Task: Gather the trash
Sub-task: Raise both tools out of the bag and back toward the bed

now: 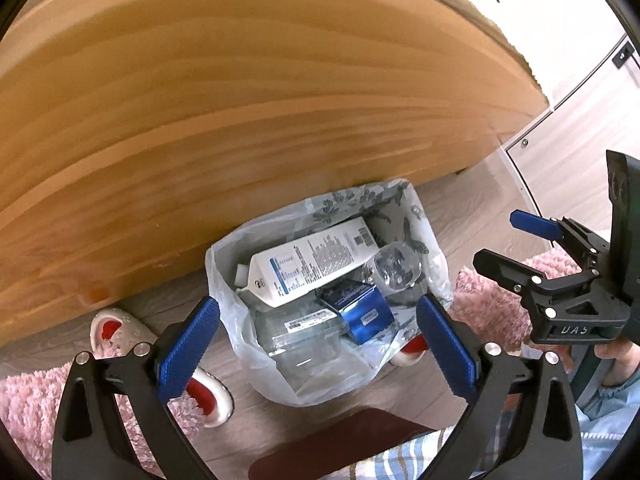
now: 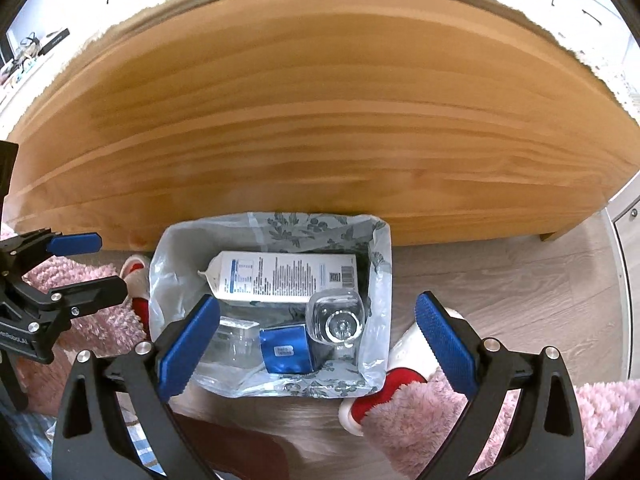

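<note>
Trash bag [image 2: 376,280]: lined bin on the floor, back edge against the wooden panel [image 2: 320,128].
Contents: white tube [image 2: 280,278] across the back; clear bottle [image 2: 336,320] and blue box [image 2: 286,350] in front; clear container [image 2: 234,346] at left.
Left gripper [image 1: 318,344]: wide open, empty, above the bag.
Right gripper [image 2: 316,344]: wide open, empty, above the bag.
Surroundings: pink rug [image 2: 420,412], slippers [image 1: 120,332] flank the bag.

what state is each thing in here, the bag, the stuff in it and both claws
translucent white plastic bag: open, standing on floor against wooden panel
white carton with blue print: lying on its side in bag
clear plastic bottle: in bag, base facing up
small blue box: in bag, tilted
left claw: open, empty
right claw: open, empty
</note>
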Tool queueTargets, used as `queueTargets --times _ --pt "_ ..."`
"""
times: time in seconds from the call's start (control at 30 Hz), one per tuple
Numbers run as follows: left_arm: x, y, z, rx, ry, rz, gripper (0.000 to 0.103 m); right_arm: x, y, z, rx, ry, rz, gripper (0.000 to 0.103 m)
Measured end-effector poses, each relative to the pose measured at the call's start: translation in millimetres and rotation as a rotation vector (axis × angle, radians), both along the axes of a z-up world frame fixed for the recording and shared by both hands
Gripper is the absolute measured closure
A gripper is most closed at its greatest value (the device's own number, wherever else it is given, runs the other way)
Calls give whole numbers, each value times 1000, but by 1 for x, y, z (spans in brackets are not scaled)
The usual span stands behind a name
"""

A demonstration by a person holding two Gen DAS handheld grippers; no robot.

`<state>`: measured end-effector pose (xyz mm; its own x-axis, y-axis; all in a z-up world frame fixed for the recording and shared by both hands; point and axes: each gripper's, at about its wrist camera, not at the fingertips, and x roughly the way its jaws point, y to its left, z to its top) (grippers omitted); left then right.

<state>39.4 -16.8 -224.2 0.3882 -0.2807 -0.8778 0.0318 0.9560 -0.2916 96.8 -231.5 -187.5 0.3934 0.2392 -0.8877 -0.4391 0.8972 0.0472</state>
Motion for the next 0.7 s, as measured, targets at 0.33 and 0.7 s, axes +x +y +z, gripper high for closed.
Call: queueTargets --times 0.33,0.7 --pt "-7 6 25 1 -124 48 8 -11 -11 27 69 -146 -18 9" --pt "-15 11 50 -1 -233 82 8 -30 -14 55 135 -309 -27 9"
